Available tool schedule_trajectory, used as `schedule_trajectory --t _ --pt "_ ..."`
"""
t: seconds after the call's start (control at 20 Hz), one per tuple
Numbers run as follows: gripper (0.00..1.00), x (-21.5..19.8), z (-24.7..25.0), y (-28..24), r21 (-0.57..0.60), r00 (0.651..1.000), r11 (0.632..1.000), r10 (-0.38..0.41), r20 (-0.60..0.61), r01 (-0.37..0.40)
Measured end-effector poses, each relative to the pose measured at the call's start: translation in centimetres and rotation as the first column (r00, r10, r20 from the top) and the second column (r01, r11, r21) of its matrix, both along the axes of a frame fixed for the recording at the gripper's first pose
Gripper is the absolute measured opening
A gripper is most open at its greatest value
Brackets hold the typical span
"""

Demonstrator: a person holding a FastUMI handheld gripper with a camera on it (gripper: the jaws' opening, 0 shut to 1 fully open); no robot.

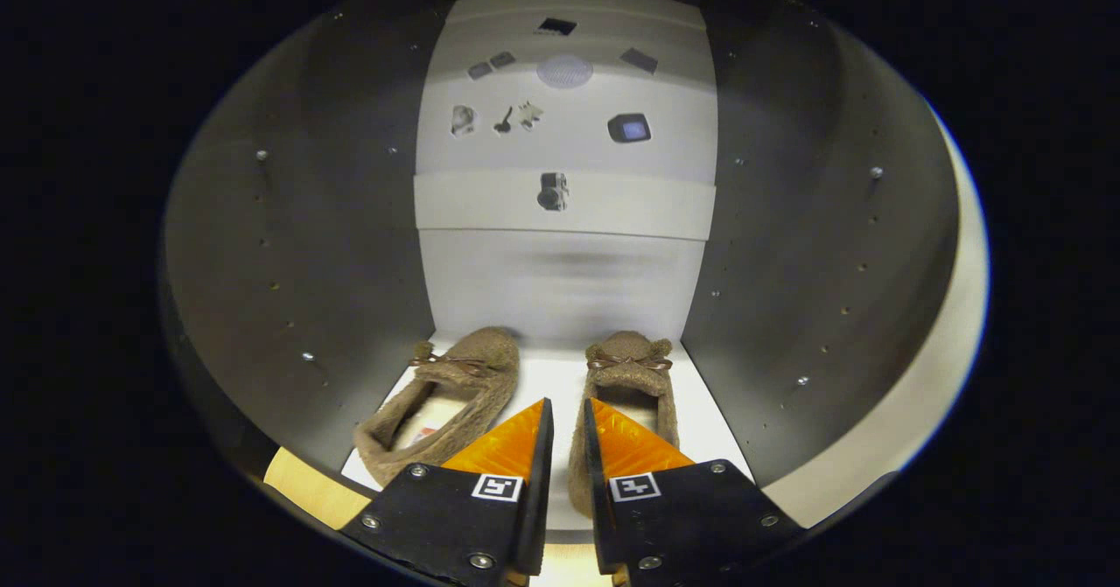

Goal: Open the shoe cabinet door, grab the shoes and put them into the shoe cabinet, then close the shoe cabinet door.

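Note:
Two brown fuzzy shoes with small bows stand side by side on the white floor [560, 377] of the shoe cabinet, toes toward the back wall. The left shoe [455, 394] lies angled, just ahead of my left finger. The right shoe [630, 368] points straight in. Its left side wall reaches into the narrow gap of my gripper [568, 403] and lies against the right finger. A strip of white floor shows between that wall and the left finger. The fingers stand a little apart and do not clamp the shoe.
Dark cabinet side walls [332, 246] with rows of small holes and pegs close in on both sides. The pale back panel [564, 202] carries small printed pictures. The cabinet's light front edge [927, 377] curves along the right.

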State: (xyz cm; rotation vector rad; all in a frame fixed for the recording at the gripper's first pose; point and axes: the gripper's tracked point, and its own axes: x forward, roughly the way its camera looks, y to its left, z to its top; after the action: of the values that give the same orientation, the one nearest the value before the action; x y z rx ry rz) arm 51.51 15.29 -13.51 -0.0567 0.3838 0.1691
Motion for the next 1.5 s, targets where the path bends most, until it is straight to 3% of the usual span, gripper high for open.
schedule_trajectory --t 0.9,1.2,1.5 --pt "0.22 -26.5 9.1 -5.3 0.046 0.973 0.990 -0.142 0.180 0.136" --pt "0.24 -34.5 9.3 -11.2 0.015 0.951 0.969 -0.246 0.187 0.247" --pt "0.26 -41.4 8.2 -18.6 0.000 0.895 0.908 -0.414 0.168 0.420"
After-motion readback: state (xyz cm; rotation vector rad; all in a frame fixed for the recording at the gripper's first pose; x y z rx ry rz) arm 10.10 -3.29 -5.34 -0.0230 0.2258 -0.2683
